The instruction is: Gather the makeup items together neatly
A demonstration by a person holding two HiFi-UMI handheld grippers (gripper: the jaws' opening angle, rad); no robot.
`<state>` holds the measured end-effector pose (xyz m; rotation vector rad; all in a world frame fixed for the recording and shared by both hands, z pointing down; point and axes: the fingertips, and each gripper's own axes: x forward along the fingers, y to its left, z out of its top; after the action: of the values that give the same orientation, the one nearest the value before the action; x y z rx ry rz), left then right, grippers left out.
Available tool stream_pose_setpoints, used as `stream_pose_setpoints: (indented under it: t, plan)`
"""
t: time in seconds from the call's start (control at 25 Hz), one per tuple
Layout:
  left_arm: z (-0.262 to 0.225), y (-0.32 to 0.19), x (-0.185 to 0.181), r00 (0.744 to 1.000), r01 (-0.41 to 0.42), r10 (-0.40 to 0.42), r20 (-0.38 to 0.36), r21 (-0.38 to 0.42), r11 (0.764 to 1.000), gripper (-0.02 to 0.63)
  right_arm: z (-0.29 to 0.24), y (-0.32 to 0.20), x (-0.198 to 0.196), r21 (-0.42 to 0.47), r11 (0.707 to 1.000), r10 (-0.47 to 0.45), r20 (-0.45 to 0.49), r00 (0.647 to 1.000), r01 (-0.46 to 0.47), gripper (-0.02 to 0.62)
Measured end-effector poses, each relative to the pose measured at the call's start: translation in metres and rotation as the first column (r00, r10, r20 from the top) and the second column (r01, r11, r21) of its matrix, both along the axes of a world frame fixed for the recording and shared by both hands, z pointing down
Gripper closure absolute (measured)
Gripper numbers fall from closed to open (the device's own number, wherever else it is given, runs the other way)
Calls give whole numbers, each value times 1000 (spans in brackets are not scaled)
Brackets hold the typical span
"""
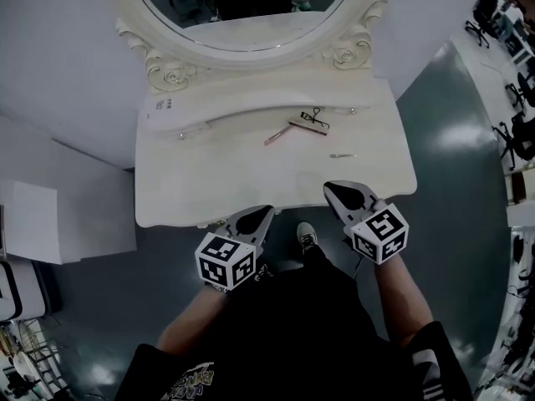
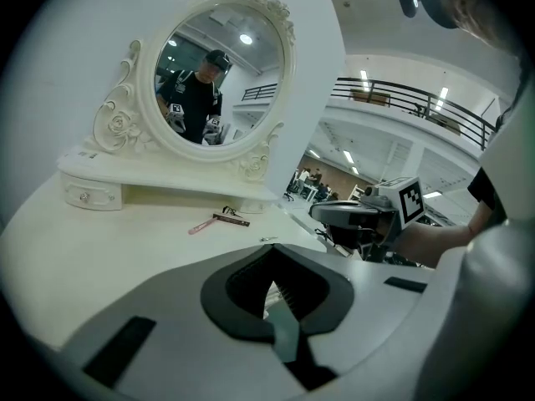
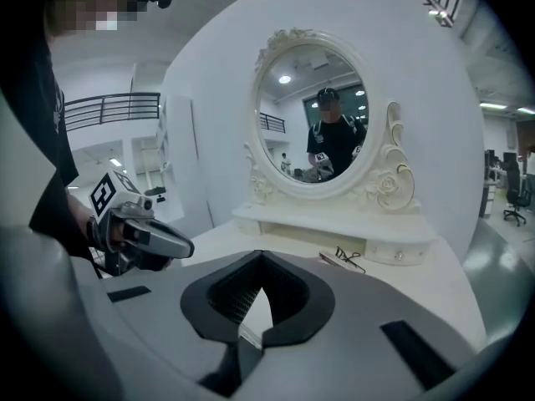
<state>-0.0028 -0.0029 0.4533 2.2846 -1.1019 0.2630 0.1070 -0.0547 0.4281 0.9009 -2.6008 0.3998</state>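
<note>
Several makeup items lie on the white vanity table (image 1: 201, 182) toward its back right: a pink pencil (image 1: 278, 135), a dark thin stick (image 1: 308, 128), a black eyelash curler (image 1: 315, 116) and, nearer, a small silver piece (image 1: 342, 155). The left gripper view shows the pink pencil (image 2: 201, 225), the stick (image 2: 230, 219) and the silver piece (image 2: 267, 240). My left gripper (image 1: 264, 213) hovers at the table's front edge, shut and empty. My right gripper (image 1: 335, 188) is over the front right edge, also shut with nothing in it. In the right gripper view the curler (image 3: 351, 257) lies ahead.
An oval mirror (image 1: 242, 7) in an ornate white frame stands at the back over a raised shelf with small drawers (image 2: 92, 195). White walls flank the table. The person's shoe (image 1: 307, 236) stands on the grey floor at the front edge.
</note>
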Motion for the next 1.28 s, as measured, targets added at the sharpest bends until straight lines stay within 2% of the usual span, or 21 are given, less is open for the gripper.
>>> stream_pose_setpoints:
  t: [0.4,0.6,0.88,1.28]
  plan:
    - [10,29,-21,998,-63,62,-22,-14,998,598,0,61,-48,-29,999,31,42,999,-30,566]
    - [13,39,-35,998,-55,55,-29,-24,998,598,4,73,-64,-44,999,26,33,999,-25,567]
    - [16,39,-46,999,-25,24,-35,-33,999,598,4,63,-74,-32,999,4,11,1000,-4,566]
    - [14,20,-38,999,10,-11,-33,-35,999,598,3,7,-37,-3,999,42,-36,998,-42,567]
